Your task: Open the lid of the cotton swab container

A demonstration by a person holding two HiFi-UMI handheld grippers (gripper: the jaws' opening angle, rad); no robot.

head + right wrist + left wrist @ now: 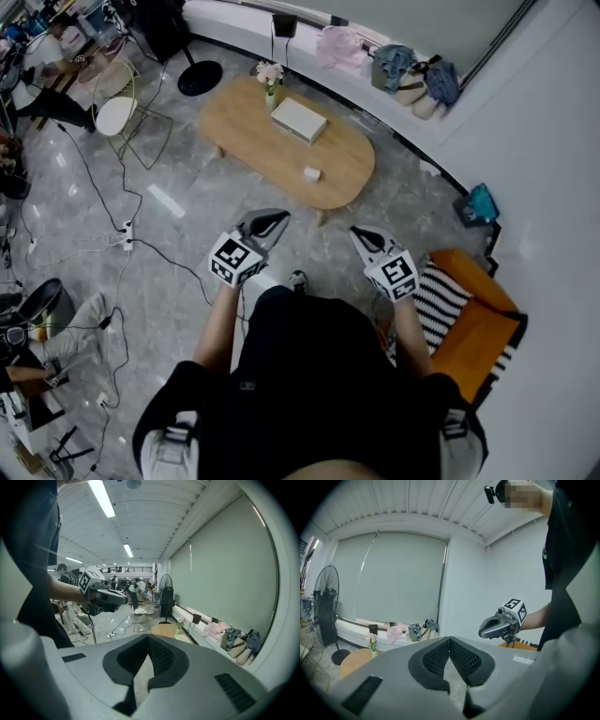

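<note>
The left claw (pixel 449 644) has its jaws pressed together, empty; the right claw (pixel 147 644) is the same. Both hang above the floor (pixel 178 253), each carrying a cube (pixel 234 259) of black-and-white square markers. Well ahead, the small white cotton swab container (pixel 312 173) sits near the front edge of the oval wooden worktop (pixel 234 122), apart from a flat white box (pixel 298 119).

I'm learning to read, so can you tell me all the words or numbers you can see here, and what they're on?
No words or numbers can be read in any view.
Left marker cube, on the left claw: black-and-white squares, not letters.
Right marker cube, on the right claw: the same.
White box on the wooden table: no print shows.
Small white container on that table: too small to tell.
</note>
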